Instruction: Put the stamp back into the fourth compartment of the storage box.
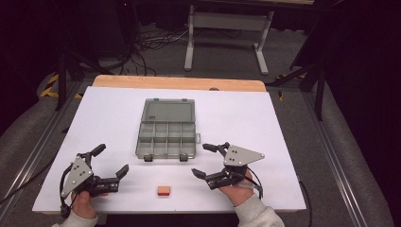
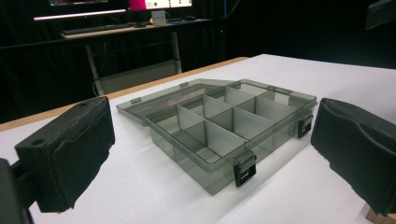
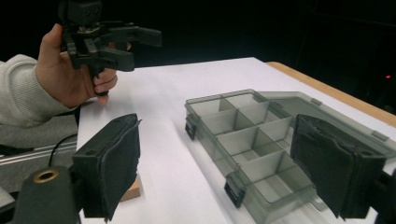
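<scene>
The white table (image 1: pixel 108 118) carries a grey compartment box (image 1: pixel 166 139) at its centre, lid laid flat open on the far side, compartments with nothing visible in them. The left gripper (image 1: pixel 111 161) rests near the table's front-left corner, jaws standing wide apart, nothing between them. The right gripper (image 1: pixel 204 160) sits front-right of the box, jaws parted wide, holding nothing. A small wooden block (image 1: pixel 163 190) lies on the table near the front edge, between the two grippers, apart from both and from the box.

One organizer box (image 1: pixel 166 134), one block (image 1: pixel 163 190).
</scene>
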